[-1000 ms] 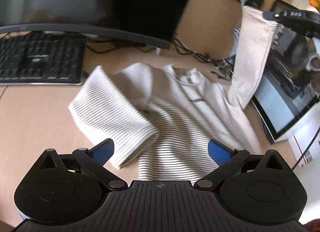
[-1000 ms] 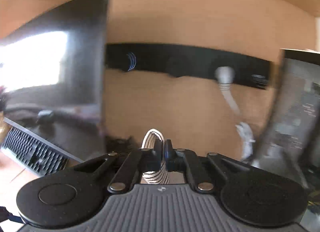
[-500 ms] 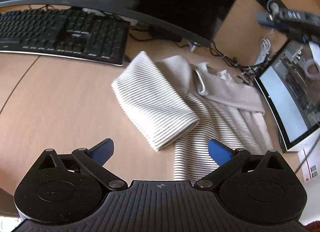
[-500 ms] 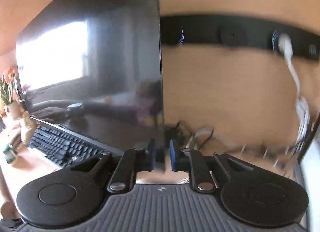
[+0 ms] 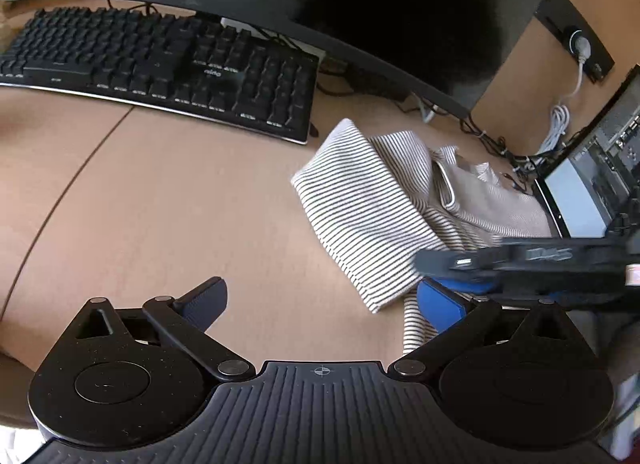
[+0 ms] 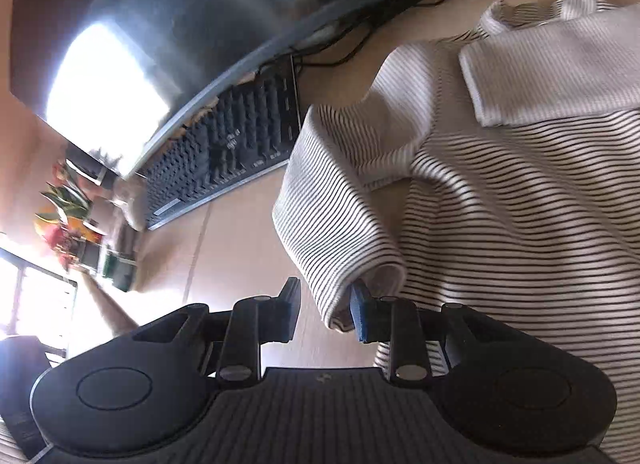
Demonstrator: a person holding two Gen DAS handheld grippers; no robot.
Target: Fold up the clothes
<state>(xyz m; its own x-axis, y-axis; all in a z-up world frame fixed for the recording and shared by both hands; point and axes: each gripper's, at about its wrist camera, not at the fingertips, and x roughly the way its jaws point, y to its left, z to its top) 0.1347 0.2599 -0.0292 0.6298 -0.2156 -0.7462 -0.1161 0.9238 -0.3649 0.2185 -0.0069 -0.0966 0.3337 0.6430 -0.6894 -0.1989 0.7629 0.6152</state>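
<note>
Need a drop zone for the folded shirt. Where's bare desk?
Free: the wood between keyboard, striped shirt and open left gripper. Crowded: shirt's far side, with cables and a laptop, where the right gripper works.

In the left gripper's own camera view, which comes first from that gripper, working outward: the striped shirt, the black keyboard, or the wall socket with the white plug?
From the left gripper, nearest first:
1. Striped shirt: just ahead and to the right, on the desk.
2. Black keyboard: farther back, to the left, in front of the monitor.
3. Wall socket with the white plug: farthest, up at the far right on the wall.
</note>
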